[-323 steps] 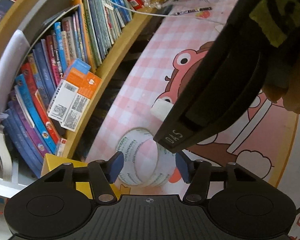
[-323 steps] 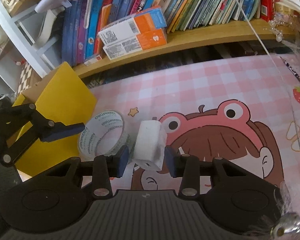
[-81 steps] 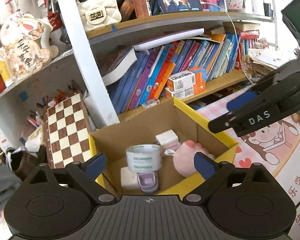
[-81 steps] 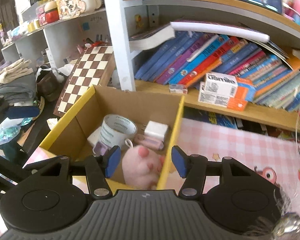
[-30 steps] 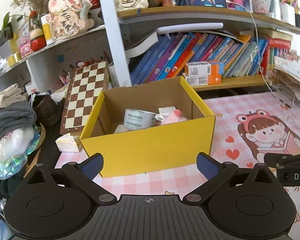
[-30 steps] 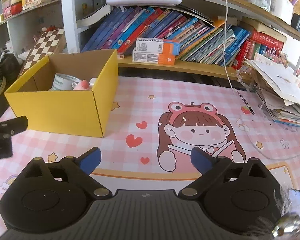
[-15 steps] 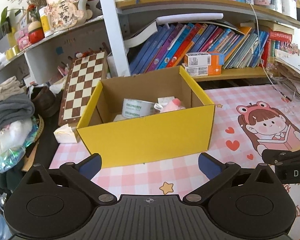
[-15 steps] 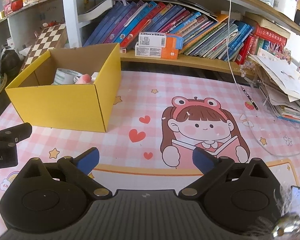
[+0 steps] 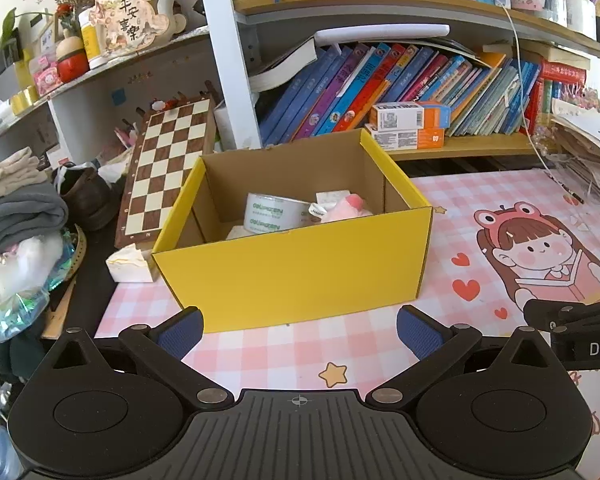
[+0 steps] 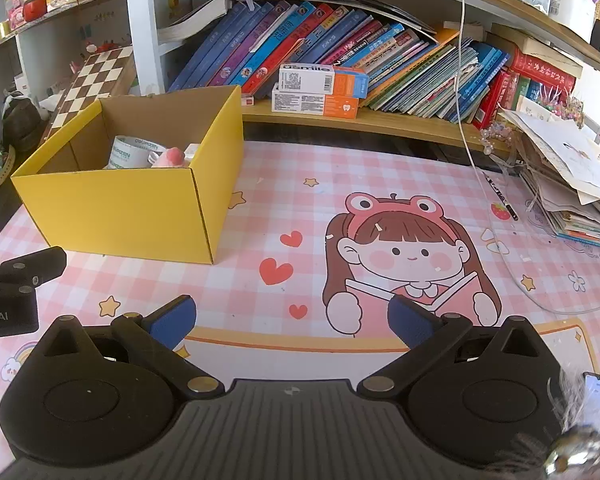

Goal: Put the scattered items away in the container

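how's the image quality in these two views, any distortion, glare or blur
Left wrist view: strong fisheye bending of the shelves, dark corners, bright daylight blown out at the top left, the yellow box sharp. Right wrist view: the same curved edges, sunlit glare at the far right washing out the stacked papers, the pink mat evenly lit and sharp, a blurred fuzzy thing at the bottom right corner.

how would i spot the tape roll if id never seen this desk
Find the yellow box on the pink checked mat, below the bookshelf. The tape roll stands inside it, left of a pink plush. It is the only white ring with green lettering.
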Demonstrator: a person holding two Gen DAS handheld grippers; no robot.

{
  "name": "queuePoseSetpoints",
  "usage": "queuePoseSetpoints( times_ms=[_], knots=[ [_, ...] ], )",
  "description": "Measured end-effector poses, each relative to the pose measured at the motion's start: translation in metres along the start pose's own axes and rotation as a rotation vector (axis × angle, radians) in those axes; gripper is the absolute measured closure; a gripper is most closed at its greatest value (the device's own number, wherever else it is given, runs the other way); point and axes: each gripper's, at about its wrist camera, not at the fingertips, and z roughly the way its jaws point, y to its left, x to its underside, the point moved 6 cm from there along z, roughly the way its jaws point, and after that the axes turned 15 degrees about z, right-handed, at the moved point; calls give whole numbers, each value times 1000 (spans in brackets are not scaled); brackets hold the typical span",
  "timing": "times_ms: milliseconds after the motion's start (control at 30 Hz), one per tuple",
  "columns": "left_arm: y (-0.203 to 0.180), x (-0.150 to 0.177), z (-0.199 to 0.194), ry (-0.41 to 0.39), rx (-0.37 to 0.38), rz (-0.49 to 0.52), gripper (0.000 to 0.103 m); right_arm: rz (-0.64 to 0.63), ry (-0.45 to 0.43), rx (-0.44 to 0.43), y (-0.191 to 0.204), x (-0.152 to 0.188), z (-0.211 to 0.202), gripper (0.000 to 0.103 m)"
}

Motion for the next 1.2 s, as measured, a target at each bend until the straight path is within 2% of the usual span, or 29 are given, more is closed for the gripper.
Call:
queuePoseSetpoints(
  times_ms=[1200],
  knots=[
    [0, 1, 5, 9, 19, 12, 0, -13, 23, 11, 4, 0, 7, 0]
  ],
)
